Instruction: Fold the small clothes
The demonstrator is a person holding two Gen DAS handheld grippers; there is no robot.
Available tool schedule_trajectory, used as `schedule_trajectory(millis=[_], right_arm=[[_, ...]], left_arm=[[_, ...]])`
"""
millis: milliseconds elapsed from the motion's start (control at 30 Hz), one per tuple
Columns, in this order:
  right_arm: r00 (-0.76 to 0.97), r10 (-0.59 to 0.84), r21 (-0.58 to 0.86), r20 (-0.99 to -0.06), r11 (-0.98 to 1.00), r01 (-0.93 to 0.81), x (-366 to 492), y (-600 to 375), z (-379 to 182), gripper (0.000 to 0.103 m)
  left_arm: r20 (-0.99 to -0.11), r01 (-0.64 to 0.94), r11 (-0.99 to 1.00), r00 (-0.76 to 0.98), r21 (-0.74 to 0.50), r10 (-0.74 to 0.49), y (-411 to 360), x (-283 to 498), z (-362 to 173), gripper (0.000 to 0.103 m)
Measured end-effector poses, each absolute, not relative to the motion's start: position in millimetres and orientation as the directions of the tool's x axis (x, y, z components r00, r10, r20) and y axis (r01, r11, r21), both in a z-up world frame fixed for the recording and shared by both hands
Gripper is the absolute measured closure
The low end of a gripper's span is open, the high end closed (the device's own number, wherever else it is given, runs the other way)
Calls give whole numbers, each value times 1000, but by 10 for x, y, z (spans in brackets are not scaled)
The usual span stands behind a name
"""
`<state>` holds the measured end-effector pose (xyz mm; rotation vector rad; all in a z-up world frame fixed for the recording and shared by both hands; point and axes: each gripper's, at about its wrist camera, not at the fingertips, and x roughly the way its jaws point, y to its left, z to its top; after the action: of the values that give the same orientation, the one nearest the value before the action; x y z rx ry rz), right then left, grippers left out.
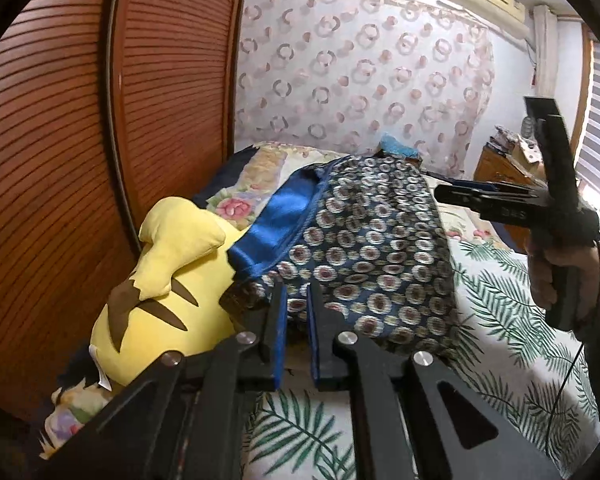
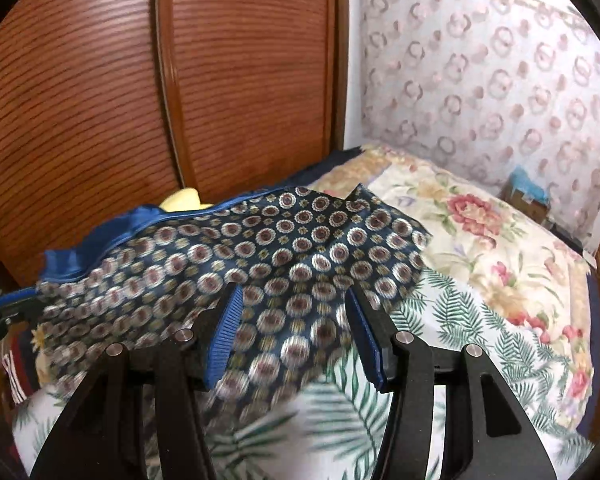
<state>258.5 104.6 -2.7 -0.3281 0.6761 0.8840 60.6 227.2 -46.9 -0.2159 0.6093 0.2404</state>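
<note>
Slippage worries me most: the patterned garment (image 2: 284, 264), a silky navy cloth with ringed medallions and a bright blue lining (image 1: 276, 228), lies spread on the bed (image 2: 480, 344) over the fern-print sheet, one side riding up onto the yellow plush toy (image 1: 160, 280) beside the wardrobe (image 1: 100, 120); if I tug at it, I judge the cloth could slide off that toy unevenly and any fold would come out crooked, or the toy could be dragged along with it; the fabric also looks slick enough to slip out of a shallow pinch

Left hand-held gripper (image 1: 297, 312): its jaws stand almost together, with only a narrow slit between the blue pads; they sit right at the near edge of the garment, and I see cloth beyond the slit, but I cannot tell whether any of it is actually pinched; a grab made on that assumption could come up empty

Right hand-held gripper (image 2: 296, 332): about half open, its fingers straddling the near hem of the garment with cloth lying between them, the pads not pressing on it; from the left wrist view it hangs clear above the bed in the person's hand (image 1: 560, 276); closing here, I think, risks catching the sheet beneath along with the hem
</note>
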Motion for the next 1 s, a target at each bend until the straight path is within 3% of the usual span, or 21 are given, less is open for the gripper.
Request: schedule_trajectory(millis=[500,767,1000], right_arm=[[533,610,16,-586,667,-745,1732,141,341,45],[607,573,16,-551,734,-679,1323,-433,402,17],[662,507,43,-552,810,-585,1059,-915,420,15]], left_arm=[[-560,-210,975,817,-66,138,1614,443,-249,91],[-542,-161,986,833,-43,113,1209,418,-218,86],[-546,-96,993,837,-69,42,864,431,-236,85]])
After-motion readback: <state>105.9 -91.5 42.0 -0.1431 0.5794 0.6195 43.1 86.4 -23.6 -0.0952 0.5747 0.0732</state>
